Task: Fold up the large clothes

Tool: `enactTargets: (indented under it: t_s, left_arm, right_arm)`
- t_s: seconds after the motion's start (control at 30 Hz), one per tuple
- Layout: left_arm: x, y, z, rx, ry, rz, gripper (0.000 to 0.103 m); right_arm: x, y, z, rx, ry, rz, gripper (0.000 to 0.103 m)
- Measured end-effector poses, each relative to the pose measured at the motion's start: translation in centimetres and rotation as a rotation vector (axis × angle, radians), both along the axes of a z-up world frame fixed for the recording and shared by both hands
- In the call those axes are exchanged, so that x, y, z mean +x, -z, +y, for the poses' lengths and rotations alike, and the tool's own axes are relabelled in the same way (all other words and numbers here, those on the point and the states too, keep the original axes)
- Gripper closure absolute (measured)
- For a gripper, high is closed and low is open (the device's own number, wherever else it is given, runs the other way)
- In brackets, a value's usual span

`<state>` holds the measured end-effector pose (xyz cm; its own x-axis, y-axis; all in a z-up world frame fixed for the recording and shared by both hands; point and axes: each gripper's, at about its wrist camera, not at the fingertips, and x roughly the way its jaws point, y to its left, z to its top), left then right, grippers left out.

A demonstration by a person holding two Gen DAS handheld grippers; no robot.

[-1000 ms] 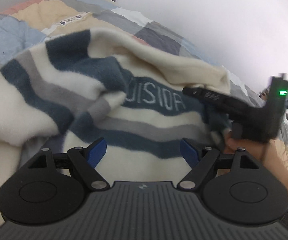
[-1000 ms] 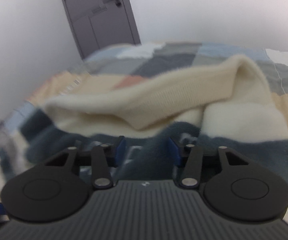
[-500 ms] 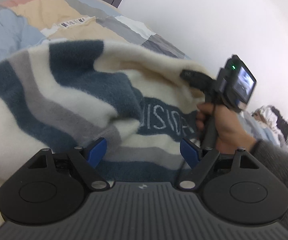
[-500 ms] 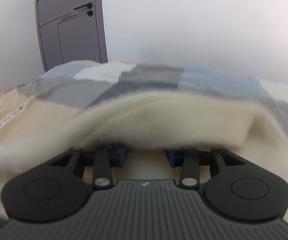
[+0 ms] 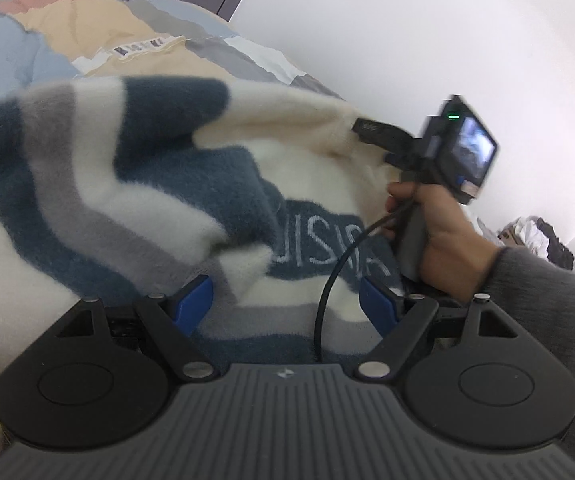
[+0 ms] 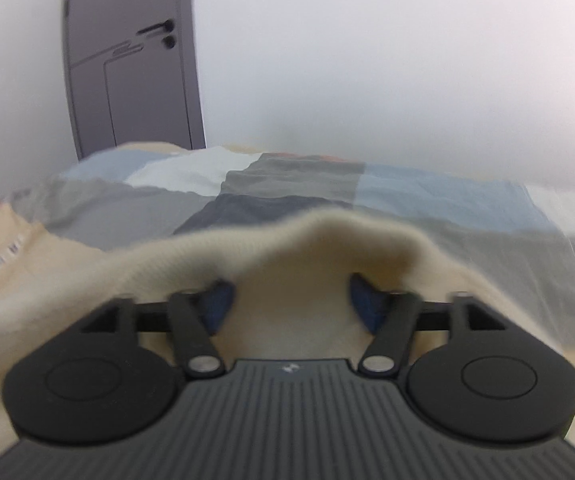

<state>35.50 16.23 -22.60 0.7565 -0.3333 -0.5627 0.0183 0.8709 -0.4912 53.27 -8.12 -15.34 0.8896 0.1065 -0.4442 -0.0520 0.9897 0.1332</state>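
A fluffy cream sweater (image 5: 135, 184) with navy and grey stripes and stitched lettering is bunched up over the bed. My left gripper (image 5: 285, 300) is open, its blue pads wide apart just in front of the striped fabric. The right gripper (image 5: 371, 130) shows in the left wrist view at the sweater's cream ribbed edge, held in a hand. In the right wrist view the right gripper (image 6: 289, 296) has its pads spread, and the cream ribbed hem (image 6: 319, 236) drapes over and between them, hiding the fingertips.
The bed carries a patchwork quilt (image 6: 287, 188) in blue, grey, beige and white. A grey door (image 6: 127, 60) stands in the white wall behind. A pile of clothes (image 5: 543, 236) lies at the far right.
The right gripper has risen with the sweater's cream edge, and its jaws now stand wider apart. The sweater has lifted and bunched higher. The left gripper stays open.
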Motion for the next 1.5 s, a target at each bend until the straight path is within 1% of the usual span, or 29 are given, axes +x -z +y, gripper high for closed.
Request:
enactTargets:
  t_s: [0.1,0.2,0.33,0.4,0.53,0.6,0.67,0.73,0.8,0.87,0.93,0.97,1.03,1.1,1.13,1.17,1.2,1.23,1.27,1.3,1.33,1.37,1.4,1.43,1.5]
  left_arm:
    - [-0.1,-0.1,0.3,-0.011,0.0,-0.003,0.019]
    - [-0.5,-0.7,0.8,-0.021,-0.009,-0.01,0.019]
    - [-1.6,-1.7,0.9,0.006,-0.029,-0.021,0.019]
    - [-2.3,-1.9,0.2,0.025,-0.03,-0.002,0.019]
    - [-3.9,-2.2,-1.9,0.033,0.017,0.007,0.019]
    - [-4.7,-2.5,-2.6,0.02,0.029,0.011,0.019]
    - [-5.5,-2.8,-3.1,0.0,0.033,0.012,0.019]
    - [-6.2,-3.1,-3.3,-0.015,0.032,0.016,0.019]
    - [-7.0,-3.3,-3.8,-0.019,0.037,0.02,0.019]
    - [-7.7,-3.5,-4.4,-0.016,0.041,0.026,0.019]
    - [-8.3,-3.6,-4.8,-0.014,0.038,0.032,0.019]
    - [-8.7,-3.6,-4.9,-0.016,0.035,0.04,0.019]
    - [-9.4,-3.4,-5.2,-0.032,0.034,0.054,0.019]
    - [-9.9,-3.0,-5.4,-0.042,0.028,0.078,0.019]
    - [-10.2,-2.8,-5.5,-0.046,0.023,0.092,0.019]
    - [-10.4,-2.5,-5.5,-0.052,0.019,0.106,0.019]
    - [-10.7,-2.3,-5.5,-0.059,0.015,0.118,0.019]
    - [-10.9,-2.1,-5.5,-0.067,0.01,0.129,0.019]
    - [-11.1,-2.0,-5.4,-0.076,0.005,0.136,0.019]
    - [-11.3,-1.9,-5.3,-0.084,-0.001,0.139,0.019]
    - [-11.4,-1.9,-5.2,-0.091,-0.007,0.141,0.019]
    - [-11.4,-1.9,-5.1,-0.098,-0.012,0.141,0.019]
    - [-11.4,-1.9,-5.1,-0.104,-0.016,0.141,0.019]
    - [-11.4,-1.9,-5.0,-0.108,-0.02,0.141,0.019]
    - [-11.2,-1.9,-4.9,-0.108,-0.024,0.145,0.019]
  right_arm:
    - [-3.1,-1.5,-2.4,0.086,-0.022,0.022,0.03]
    - [-7.8,-3.6,-4.8,0.119,-0.064,0.011,0.03]
    - [-15.1,-6.3,-7.8,0.097,-0.092,0.009,0.03]
    - [-18.5,-7.4,-9.3,0.075,-0.093,0.027,0.03]
    - [-24.5,-8.7,-12.2,0.053,-0.072,0.097,0.03]
    - [-27.1,-9.1,-13.3,0.046,-0.07,0.132,0.03]
    - [-29.4,-9.0,-14.5,0.018,-0.061,0.177,0.03]
    - [-31.1,-8.5,-15.8,0.011,-0.016,0.244,0.03]
    - [-32.3,-7.5,-17.6,0.064,0.032,0.287,0.03]
    - [-33.2,-6.4,-19.4,0.123,0.053,0.311,0.03]
    - [-33.9,-5.1,-21.2,0.17,0.119,0.353,0.03]
    - [-34.1,-4.4,-21.9,0.212,0.152,0.376,0.03]
    - [-34.2,-2.7,-23.6,0.341,0.194,0.421,0.03]
    - [-33.7,-1.0,-24.7,0.474,0.208,0.477,0.03]
    - [-33.8,-0.3,-25.1,0.531,0.215,0.491,0.031]
    - [-34.0,0.2,-25.1,0.558,0.231,0.504,0.032]
    - [-34.0,0.6,-25.0,0.564,0.239,0.522,0.04]
    - [-34.1,0.8,-24.8,0.572,0.232,0.529,0.044]
    - [-34.5,0.9,-24.4,0.585,0.217,0.527,0.054]
    - [-34.6,0.7,-24.1,0.59,0.19,0.521,0.067]
    - [-34.7,0.4,-23.5,0.574,0.165,0.51,0.073]
    - [-35.0,0.0,-23.2,0.553,0.151,0.496,0.083]
    - [-35.3,-0.4,-23.2,0.537,0.136,0.478,0.089]
    - [-35.5,-0.8,-22.9,0.522,0.119,0.455,0.091]
    - [-36.1,-1.9,-22.7,0.51,0.046,0.395,0.093]
